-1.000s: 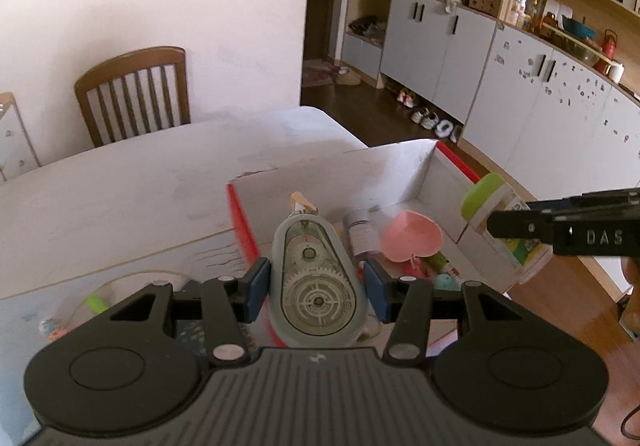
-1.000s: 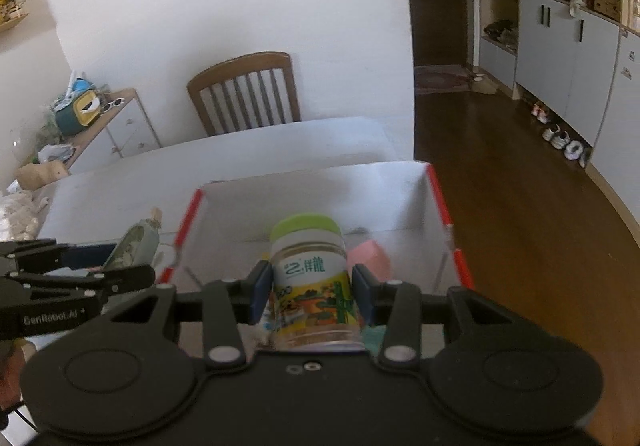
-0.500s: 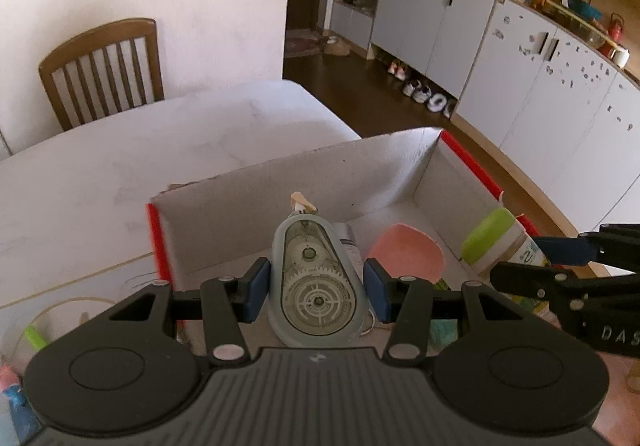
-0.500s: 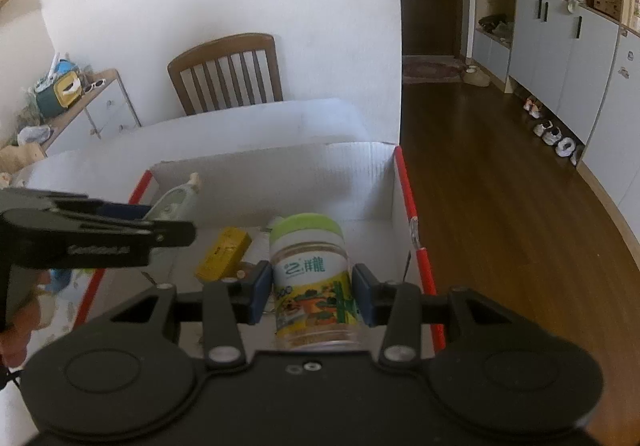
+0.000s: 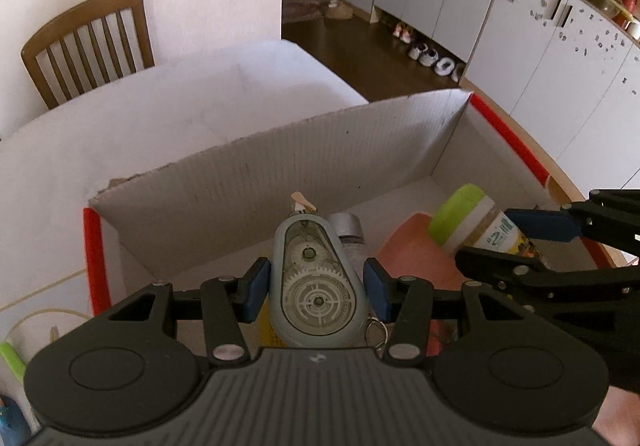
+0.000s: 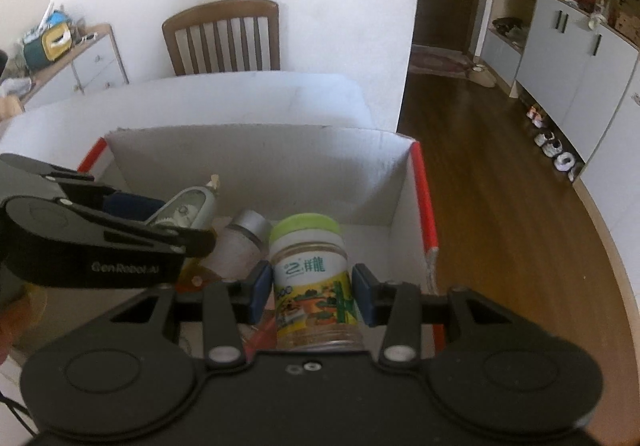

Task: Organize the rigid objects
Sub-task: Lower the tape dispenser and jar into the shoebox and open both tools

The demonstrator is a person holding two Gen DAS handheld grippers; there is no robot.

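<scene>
Two grippers are hovering over one cardboard box (image 5: 280,174): left gripper (image 5: 316,286) clamping one tape dispenser (image 5: 316,286), right gripper (image 6: 312,296) clamping one jar (image 6: 310,278) (green lid).

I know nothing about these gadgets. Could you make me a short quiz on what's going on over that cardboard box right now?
1. True or false: the left gripper holds a green-lidded jar.
2. Which thing already lies in the cardboard box? A) pink dish B) wooden spoon C) teapot
3. Fill in: the right gripper has its jaws shut on the ____.

Key:
1. False; it holds the grey-blue tape dispenser.
2. A, the pink dish.
3. Green-lidded jar.
</scene>
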